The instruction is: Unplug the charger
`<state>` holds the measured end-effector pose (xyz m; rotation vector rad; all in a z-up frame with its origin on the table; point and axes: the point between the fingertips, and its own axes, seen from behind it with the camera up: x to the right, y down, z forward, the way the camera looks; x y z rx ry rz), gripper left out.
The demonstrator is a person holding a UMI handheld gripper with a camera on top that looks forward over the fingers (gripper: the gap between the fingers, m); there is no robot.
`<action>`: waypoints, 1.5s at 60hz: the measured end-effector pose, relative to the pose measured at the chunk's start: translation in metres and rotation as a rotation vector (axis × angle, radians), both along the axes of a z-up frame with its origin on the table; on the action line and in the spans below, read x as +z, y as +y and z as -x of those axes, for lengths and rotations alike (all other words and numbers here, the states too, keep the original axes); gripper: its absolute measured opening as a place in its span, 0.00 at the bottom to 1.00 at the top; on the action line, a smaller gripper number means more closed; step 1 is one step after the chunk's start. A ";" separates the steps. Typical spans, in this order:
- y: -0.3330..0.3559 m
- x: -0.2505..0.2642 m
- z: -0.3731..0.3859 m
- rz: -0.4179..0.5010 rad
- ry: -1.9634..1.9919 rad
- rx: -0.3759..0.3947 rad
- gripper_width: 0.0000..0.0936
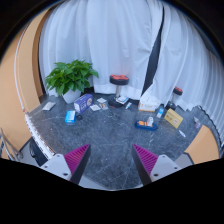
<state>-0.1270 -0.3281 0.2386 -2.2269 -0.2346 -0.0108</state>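
My gripper (111, 151) is open and empty, held above the near part of a grey marbled table (110, 135). Its pink pads (77, 158) stand wide apart with only bare tabletop between them. Far beyond the fingers, at the table's middle back, a small pale block (122, 100) lies with a thin dark cord; it may be the charger, but I cannot tell for sure. Another small grey-white object (101, 103) lies just left of it.
A leafy plant (72, 76) in a white pot stands back left, with a purple box (84, 102) and a small blue box (70, 116) near it. A red-topped dark stand (120, 80), a dark bottle (176, 97), a blue bottle (159, 112) and small boxes (146, 123) sit at the back and right. White curtains hang behind.
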 end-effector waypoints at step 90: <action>0.399 -0.090 -0.239 -0.369 0.190 -0.109 0.10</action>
